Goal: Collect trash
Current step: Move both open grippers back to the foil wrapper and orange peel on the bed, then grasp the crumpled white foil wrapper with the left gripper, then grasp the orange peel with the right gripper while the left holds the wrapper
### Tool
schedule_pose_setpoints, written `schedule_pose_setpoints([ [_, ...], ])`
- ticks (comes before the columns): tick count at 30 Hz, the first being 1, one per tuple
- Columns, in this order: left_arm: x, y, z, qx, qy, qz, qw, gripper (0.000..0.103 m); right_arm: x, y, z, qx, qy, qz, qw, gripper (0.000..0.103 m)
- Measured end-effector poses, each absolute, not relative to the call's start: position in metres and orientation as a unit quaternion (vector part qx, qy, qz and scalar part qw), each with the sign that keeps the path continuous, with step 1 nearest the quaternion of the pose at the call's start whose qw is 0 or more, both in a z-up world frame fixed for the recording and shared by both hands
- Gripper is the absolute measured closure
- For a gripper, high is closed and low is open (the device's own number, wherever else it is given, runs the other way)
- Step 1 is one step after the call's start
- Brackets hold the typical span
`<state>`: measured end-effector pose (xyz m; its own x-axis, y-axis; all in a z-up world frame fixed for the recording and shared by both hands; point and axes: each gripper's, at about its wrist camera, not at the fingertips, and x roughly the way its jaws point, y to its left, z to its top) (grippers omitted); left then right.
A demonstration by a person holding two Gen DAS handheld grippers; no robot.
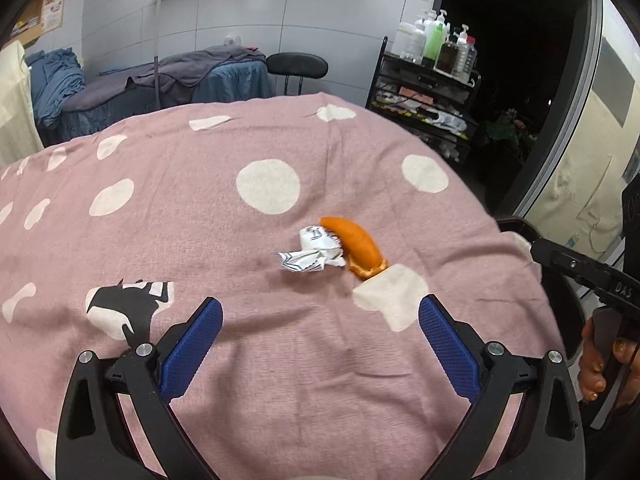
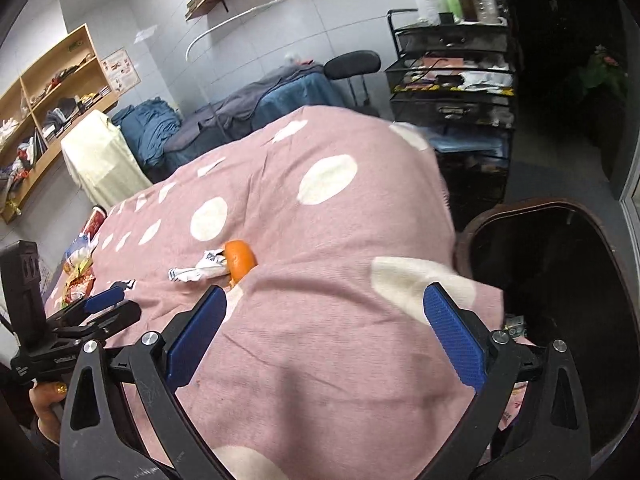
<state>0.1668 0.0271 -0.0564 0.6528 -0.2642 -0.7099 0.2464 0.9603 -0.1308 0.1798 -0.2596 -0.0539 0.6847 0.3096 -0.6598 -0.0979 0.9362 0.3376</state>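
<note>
A crumpled white paper (image 1: 314,254) lies on the pink dotted blanket (image 1: 200,240), touching an orange peel (image 1: 358,246) on its right. My left gripper (image 1: 320,316) hovers open just short of them, nothing between its blue pads. In the right wrist view the paper (image 2: 200,270) and peel (image 2: 239,258) sit ahead and left of my right gripper (image 2: 326,308), which is open and empty over the blanket (image 2: 340,220). A dark bin (image 2: 560,300) stands open at the blanket's right edge. The left gripper (image 2: 108,298) shows at the left, held by a hand (image 2: 48,400).
Snack wrappers and a red cup (image 2: 86,248) lie at the blanket's far left end. A black wire cart (image 2: 452,80) with bottles stands beyond the blanket, beside a black stool (image 1: 298,65) and a draped bed (image 1: 160,84). Wooden shelves (image 2: 48,104) line the left wall.
</note>
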Motion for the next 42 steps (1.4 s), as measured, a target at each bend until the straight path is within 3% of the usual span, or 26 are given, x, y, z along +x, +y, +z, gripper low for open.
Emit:
schedule_pose_setpoints([
  [4, 0.178, 0.021, -0.06, 0.015, 0.398, -0.142, 0.906, 0.006, 0.184, -0.246, -0.057, 0.127, 0.39, 0.119, 0.904, 0.006],
  [9, 0.214, 0.01, -0.071, 0.045, 0.434, -0.139, 0.889, 0.018, 0.189, -0.235, -0.057, 0.116, 0.391, 0.126, 0.904, 0.006],
  [15, 0.248, 0.001, -0.09, 0.058, 0.481, -0.143, 0.863, 0.044, 0.194, -0.228, -0.056, 0.105, 0.397, 0.135, 0.902, 0.006],
  [19, 0.254, 0.001, -0.096, 0.047, 0.498, -0.16, 0.851, 0.074, 0.199, -0.221, -0.056, 0.092, 0.401, 0.143, 0.9, 0.006],
  [37, 0.194, 0.056, -0.05, -0.006, 0.398, -0.078, 0.914, 0.078, 0.237, -0.148, -0.063, -0.034, 0.441, 0.183, 0.878, 0.006],
  [42, 0.187, 0.064, -0.047, -0.018, 0.393, -0.071, 0.917, 0.078, 0.26, -0.116, -0.076, -0.095, 0.464, 0.187, 0.86, 0.018],
])
